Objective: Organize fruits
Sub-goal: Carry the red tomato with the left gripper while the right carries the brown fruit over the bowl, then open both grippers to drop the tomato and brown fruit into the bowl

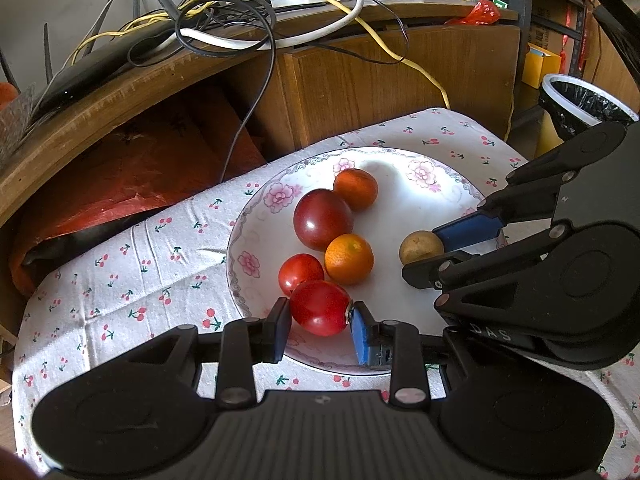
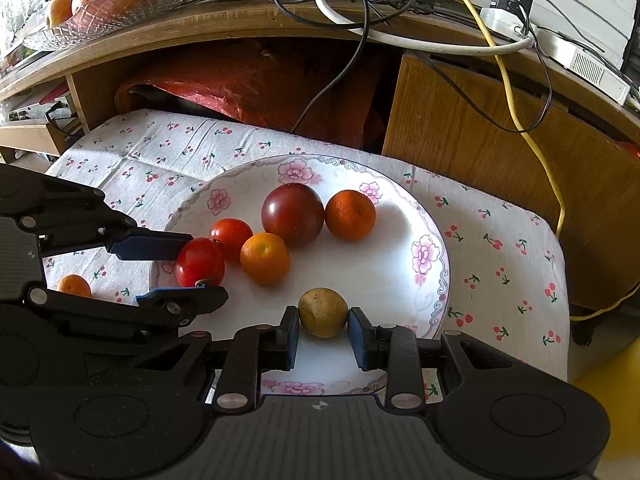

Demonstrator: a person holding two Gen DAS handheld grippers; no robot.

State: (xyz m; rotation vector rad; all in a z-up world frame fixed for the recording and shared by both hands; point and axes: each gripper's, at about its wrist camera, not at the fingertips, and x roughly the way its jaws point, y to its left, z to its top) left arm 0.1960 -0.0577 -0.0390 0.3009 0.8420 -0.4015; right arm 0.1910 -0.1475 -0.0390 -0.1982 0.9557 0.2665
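Left gripper [image 1: 320, 322] fingers clamped on a red tomato [image 1: 319, 307] at the plate [image 1: 400, 200] edge. Right gripper [image 2: 323, 334] fingers touching a brownish fruit [image 2: 323, 312] on the plate.

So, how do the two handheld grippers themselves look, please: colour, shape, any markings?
Both are matte black plastic. The left gripper and right gripper each have a ribbed centre body, two rounded lobes, linkage bars with silver rivets, and blue pads on the fingers. Raised letters "DAS" show on the right one's body. No cables or sleeves are visible.
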